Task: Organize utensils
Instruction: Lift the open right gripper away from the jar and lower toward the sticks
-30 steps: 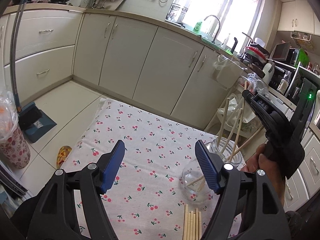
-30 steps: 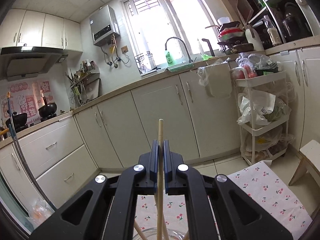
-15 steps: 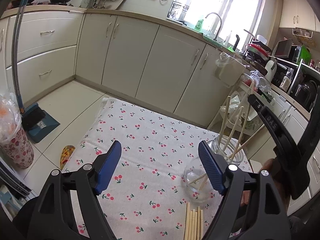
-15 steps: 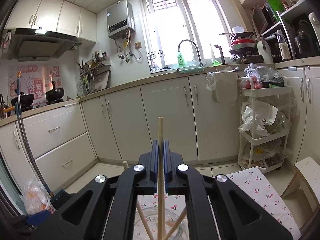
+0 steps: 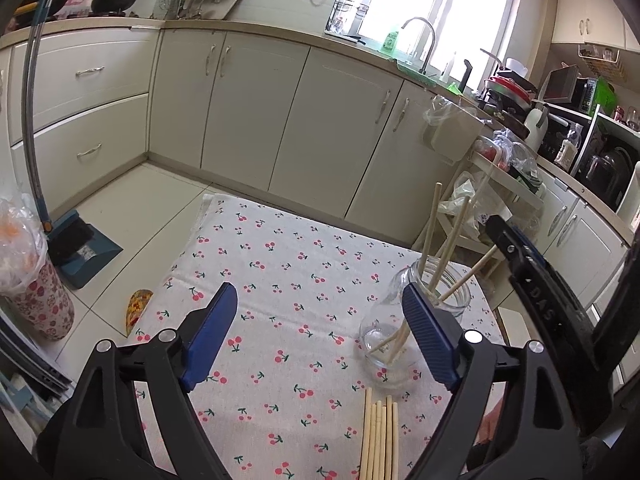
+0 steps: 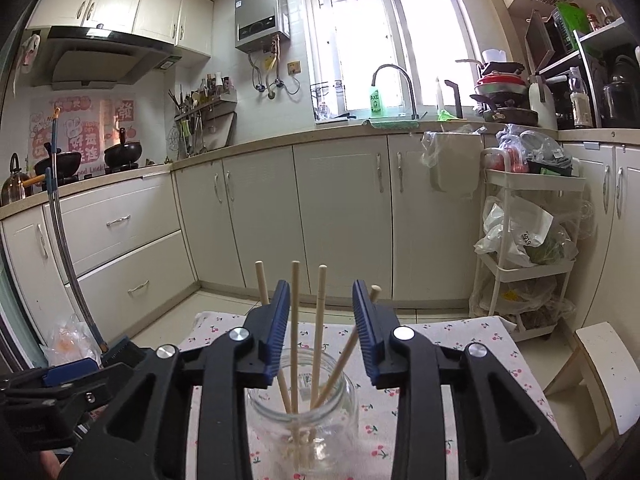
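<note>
A clear glass jar (image 6: 340, 412) stands on the cherry-print tablecloth (image 5: 280, 264) with several wooden chopsticks (image 6: 295, 320) leaning in it. My right gripper (image 6: 321, 292) hovers just behind and above the jar. Its jaws are opening, and the chopstick tops rise between them without touching the blue pads (image 6: 280, 320). In the left wrist view the jar (image 5: 380, 340) sits behind my right-hand finger. My left gripper (image 5: 318, 300) is low over the cloth, its jaws opening with nothing between them. A bundle of loose chopsticks (image 5: 380, 436) lies flat on the cloth close below it.
The small table is edged by tiled floor, with cream cabinets (image 5: 248, 112) beyond. A dustpan and broom (image 5: 76, 244) and a floral bin (image 5: 36, 304) stand left. A white trolley with bags (image 6: 528, 248) and a white stool (image 6: 608, 368) stand right.
The right gripper's jaws have parted and let go of the chopstick, which now stands in the jar with the others. The left jaws have widened a little.
</note>
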A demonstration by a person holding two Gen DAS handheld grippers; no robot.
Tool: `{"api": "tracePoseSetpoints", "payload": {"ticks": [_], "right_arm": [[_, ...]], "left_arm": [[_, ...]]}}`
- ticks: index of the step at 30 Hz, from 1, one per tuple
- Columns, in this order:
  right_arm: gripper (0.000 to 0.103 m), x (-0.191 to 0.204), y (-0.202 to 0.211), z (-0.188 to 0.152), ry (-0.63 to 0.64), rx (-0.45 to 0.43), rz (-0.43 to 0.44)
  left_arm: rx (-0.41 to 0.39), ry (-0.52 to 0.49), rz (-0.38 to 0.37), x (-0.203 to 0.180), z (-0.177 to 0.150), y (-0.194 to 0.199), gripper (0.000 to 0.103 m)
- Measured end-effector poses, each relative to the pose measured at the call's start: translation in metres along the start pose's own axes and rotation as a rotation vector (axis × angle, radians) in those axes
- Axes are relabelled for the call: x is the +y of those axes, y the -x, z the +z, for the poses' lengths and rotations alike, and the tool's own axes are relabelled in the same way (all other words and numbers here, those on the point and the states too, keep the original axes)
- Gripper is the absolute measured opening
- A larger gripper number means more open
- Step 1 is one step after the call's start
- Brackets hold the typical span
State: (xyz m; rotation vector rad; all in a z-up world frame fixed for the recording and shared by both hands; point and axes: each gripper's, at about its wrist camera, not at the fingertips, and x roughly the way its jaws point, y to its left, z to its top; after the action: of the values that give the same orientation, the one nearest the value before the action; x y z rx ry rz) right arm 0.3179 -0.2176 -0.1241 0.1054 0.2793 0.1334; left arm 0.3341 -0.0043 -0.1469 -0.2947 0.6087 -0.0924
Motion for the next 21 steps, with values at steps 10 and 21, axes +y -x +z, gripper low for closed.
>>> {"api": "tracePoseSetpoints", "payload": {"ticks": [10, 21], "right_arm": [[0.034, -0.008, 0.057, -0.060, -0.067, 0.321, 0.008], [0.017, 0.020, 0.029, -0.122, -0.057, 0.609, 0.080]], "left_arm": [[0.130, -0.051, 0.047, 0.006, -0.024, 0.003, 0.083], [0.235, -0.128, 0.069, 0.003, -0.059, 0.005, 0.083]]}}
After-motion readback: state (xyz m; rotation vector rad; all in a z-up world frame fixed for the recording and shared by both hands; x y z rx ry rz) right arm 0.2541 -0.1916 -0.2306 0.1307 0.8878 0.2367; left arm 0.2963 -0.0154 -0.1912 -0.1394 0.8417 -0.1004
